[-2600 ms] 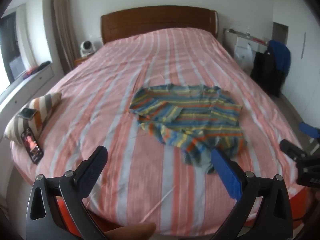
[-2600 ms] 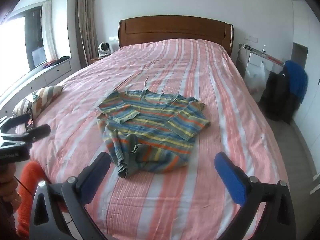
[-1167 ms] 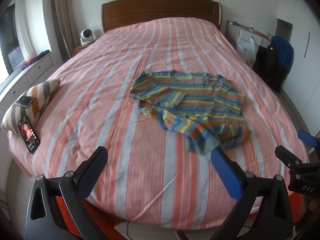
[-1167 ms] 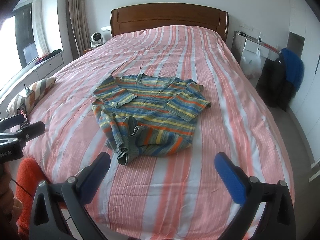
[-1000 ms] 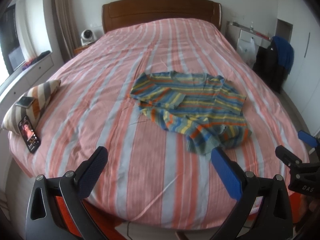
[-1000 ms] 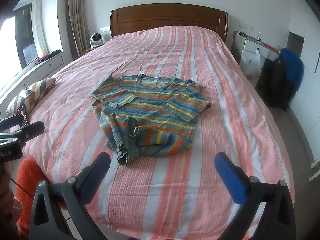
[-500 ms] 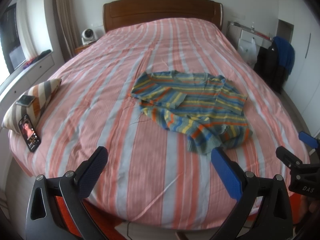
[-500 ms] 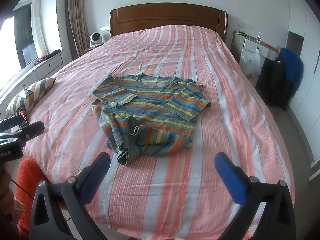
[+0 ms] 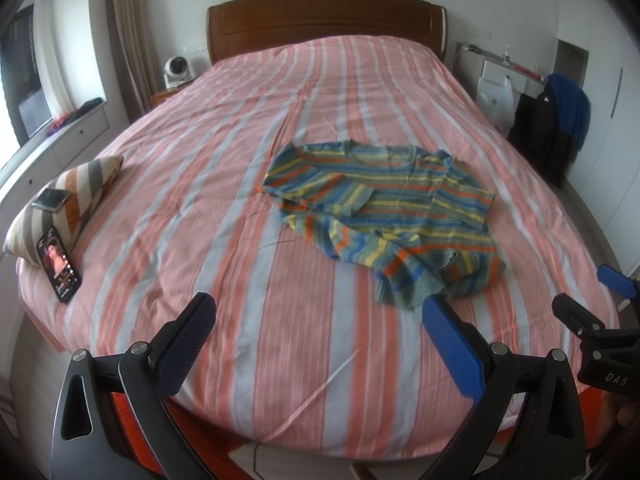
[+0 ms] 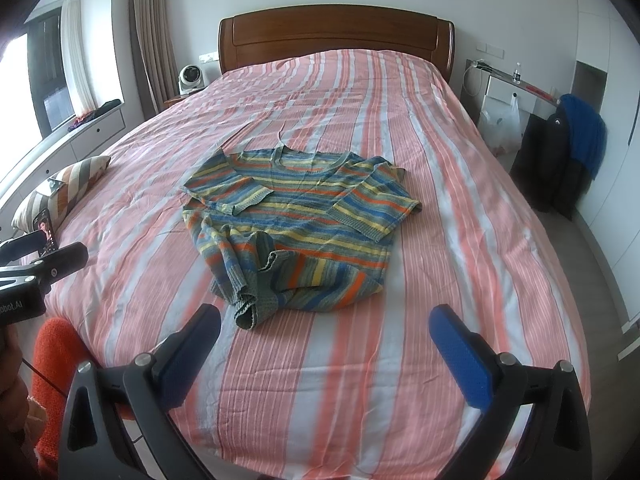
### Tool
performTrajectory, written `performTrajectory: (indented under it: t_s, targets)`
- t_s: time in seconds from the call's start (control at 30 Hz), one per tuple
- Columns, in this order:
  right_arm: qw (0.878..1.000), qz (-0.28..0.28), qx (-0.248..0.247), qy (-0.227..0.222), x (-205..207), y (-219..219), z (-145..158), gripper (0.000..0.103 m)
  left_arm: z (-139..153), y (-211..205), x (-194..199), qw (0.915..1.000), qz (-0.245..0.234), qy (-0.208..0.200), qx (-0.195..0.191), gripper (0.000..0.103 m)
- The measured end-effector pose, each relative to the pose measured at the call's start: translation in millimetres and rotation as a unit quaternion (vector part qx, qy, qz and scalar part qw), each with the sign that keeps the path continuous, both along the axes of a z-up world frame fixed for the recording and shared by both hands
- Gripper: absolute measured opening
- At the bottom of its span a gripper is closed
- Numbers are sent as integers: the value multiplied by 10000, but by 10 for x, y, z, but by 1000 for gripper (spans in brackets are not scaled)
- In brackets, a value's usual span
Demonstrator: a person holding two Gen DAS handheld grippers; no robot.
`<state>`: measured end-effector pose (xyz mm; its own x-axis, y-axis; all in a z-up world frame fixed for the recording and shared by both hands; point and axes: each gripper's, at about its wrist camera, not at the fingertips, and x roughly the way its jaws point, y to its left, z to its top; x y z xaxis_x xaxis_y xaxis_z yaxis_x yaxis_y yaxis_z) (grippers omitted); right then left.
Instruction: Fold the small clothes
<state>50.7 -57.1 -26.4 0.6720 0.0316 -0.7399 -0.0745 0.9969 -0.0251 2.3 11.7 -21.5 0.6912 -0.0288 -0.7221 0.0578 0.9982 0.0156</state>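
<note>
Nearest, both grippers hang over the foot edge of the bed with nothing between their fingers. Left gripper (image 9: 318, 338) has its jaws spread wide, empty, over bare pink-and-grey striped bedspread (image 9: 256, 264); right gripper (image 10: 326, 346) is likewise spread wide and empty. Off the right gripper's left side, the left one's black fingers show near the bed edge, with an orange cloth (image 10: 56, 344) below them.

Just ahead of the right gripper's left finger lies the striped sweater (image 10: 296, 216), its bunched, rumpled hem closest, the body and both sleeves folded inward beyond, the neckline farthest. From the left gripper it sits ahead and to the right.

Left of the left gripper, a phone (image 9: 59, 270) with a lit screen leans against a striped cushion (image 9: 76, 196) at the bed's side.

Farthest ahead stands the wooden headboard (image 10: 336, 36), with a small white fan (image 10: 190, 78) to its left and a blue garment (image 10: 586, 136) hung at far right.
</note>
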Motion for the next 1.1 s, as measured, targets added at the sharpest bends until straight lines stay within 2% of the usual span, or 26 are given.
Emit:
performTrajectory:
  t_s: [0.2, 0.37, 0.53, 1.1]
  targets:
    - [10000, -27, -8, -10, 5, 0, 6, 103, 14, 19, -6, 10000, 8, -10, -37, 103]
    - [9998, -90, 21, -162, -29, 6, 82, 103, 51, 203, -11, 9996, 180, -116, -191, 103]
    - [9998, -148, -1, -138, -20, -17, 65, 103, -1, 272, 33, 9993, 289, -15, -216, 103]
    - [9994, -271, -211, -64, 23, -86, -5, 103, -104, 141, 53, 9997, 85, 161, -137, 103]
